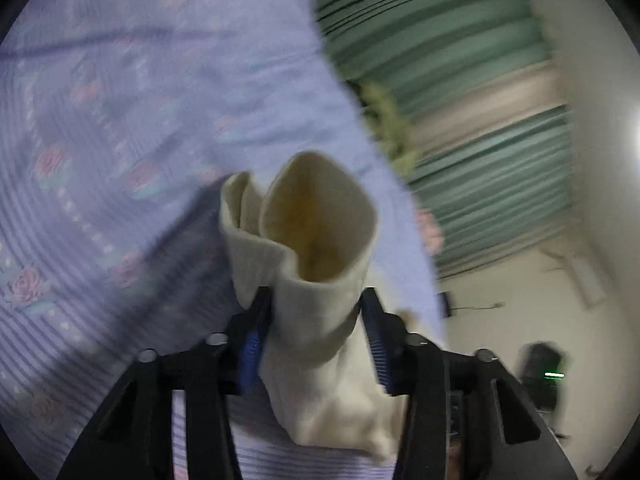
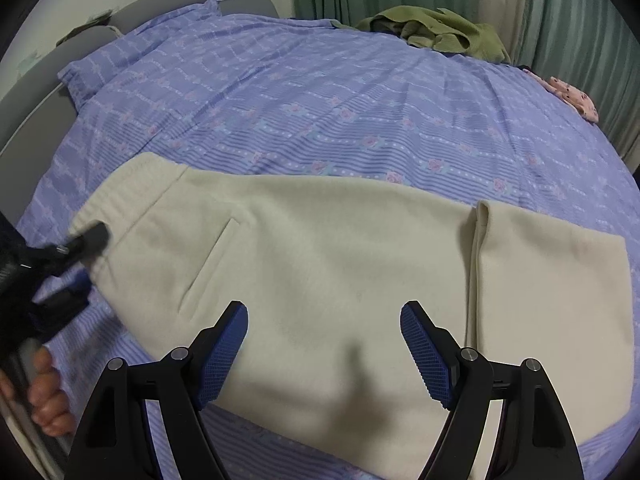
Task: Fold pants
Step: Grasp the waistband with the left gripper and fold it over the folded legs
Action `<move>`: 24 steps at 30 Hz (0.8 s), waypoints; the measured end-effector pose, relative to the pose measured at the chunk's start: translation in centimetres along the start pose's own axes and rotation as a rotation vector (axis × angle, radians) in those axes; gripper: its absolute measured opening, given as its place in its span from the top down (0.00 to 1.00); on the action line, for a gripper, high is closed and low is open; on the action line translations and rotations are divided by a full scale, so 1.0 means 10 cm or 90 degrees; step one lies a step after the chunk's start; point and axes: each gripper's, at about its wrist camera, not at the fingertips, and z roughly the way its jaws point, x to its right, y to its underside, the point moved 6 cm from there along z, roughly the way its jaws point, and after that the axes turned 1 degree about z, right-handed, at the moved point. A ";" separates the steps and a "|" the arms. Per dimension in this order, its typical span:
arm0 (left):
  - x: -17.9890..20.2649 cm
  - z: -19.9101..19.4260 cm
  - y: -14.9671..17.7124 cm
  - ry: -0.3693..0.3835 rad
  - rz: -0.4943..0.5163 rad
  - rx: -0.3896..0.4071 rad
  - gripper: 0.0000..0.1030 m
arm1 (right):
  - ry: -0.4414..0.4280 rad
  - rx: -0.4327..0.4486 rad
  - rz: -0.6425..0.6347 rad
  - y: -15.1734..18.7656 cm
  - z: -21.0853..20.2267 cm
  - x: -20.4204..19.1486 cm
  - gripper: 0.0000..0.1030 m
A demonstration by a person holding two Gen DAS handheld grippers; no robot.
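Lavender bedspread (image 2: pixel 320 92); left tongs (image 1: pixel 316 304) clamped on cream pants (image 2: pixel 320 264), right tongs (image 2: pixel 324 320) wide apart.

Dim, cool indoor lighting in both fisheye views, each framed by a black circular vignette with strong barrel distortion that bows straight lines near the rim. The left wrist view is heavily motion-blurred: the curtain (image 1: pixel 460 92) smears into streaks and the bedspread (image 1: pixel 120 120) pattern is soft, while the cream pants (image 1: pixel 316 264) between the fingers stay comparatively sharp. A white glare patch burns out at the right rim (image 1: pixel 636 136). The right wrist view is sharper and evenly lit; a soft, diffuse shadow (image 2: pixel 360 372) lies on the pants (image 2: pixel 340 260), and the left gripper (image 2: pixel 80 258) at the left margin is blurred.
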 end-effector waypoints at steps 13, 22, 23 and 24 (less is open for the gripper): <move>0.27 -0.06 -0.02 -0.136 0.015 0.014 0.77 | 0.060 0.024 -0.034 0.02 -0.27 0.21 0.23; 2.03 -0.42 -0.06 -0.208 0.271 0.094 0.79 | 0.097 0.076 0.022 0.05 -1.09 1.02 0.23; 2.20 -0.39 -0.05 -0.203 0.286 0.096 0.79 | 0.103 0.083 0.030 0.06 -1.21 1.15 0.23; 2.34 -0.38 0.00 -0.199 0.302 0.094 0.79 | 0.109 0.091 0.038 0.07 -1.33 1.27 0.23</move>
